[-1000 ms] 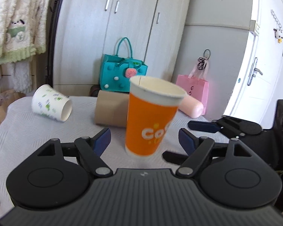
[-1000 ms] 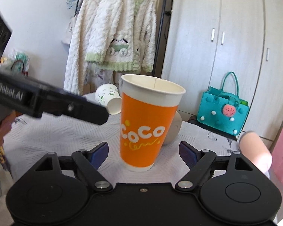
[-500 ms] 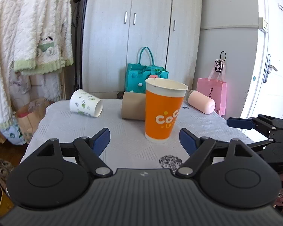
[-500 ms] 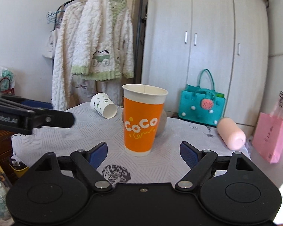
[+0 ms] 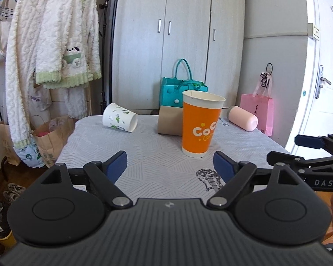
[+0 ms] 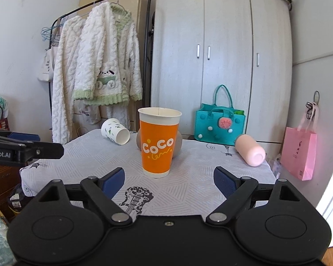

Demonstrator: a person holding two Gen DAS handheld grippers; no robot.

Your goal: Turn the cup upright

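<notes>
An orange paper cup (image 5: 198, 125) with "CoCo" lettering stands upright on the grey patterned table (image 5: 148, 155); it also shows in the right wrist view (image 6: 158, 141). My left gripper (image 5: 169, 166) is open and empty, well back from the cup. My right gripper (image 6: 168, 180) is open and empty, also back from the cup; it shows at the right edge of the left wrist view (image 5: 310, 146). The left gripper shows at the left edge of the right wrist view (image 6: 26, 149).
A white cup with green print (image 5: 119, 119) lies on its side at the back left. A brown cup (image 5: 169, 122) lies behind the orange one. A pink cup (image 5: 243, 121) lies at the back right. Teal bag (image 5: 182, 93), pink bag (image 5: 260, 113) and hanging clothes (image 5: 55, 55) stand beyond the table.
Both grippers have pulled back from the orange cup, which now looks smaller and stands alone. More of the table front shows.
</notes>
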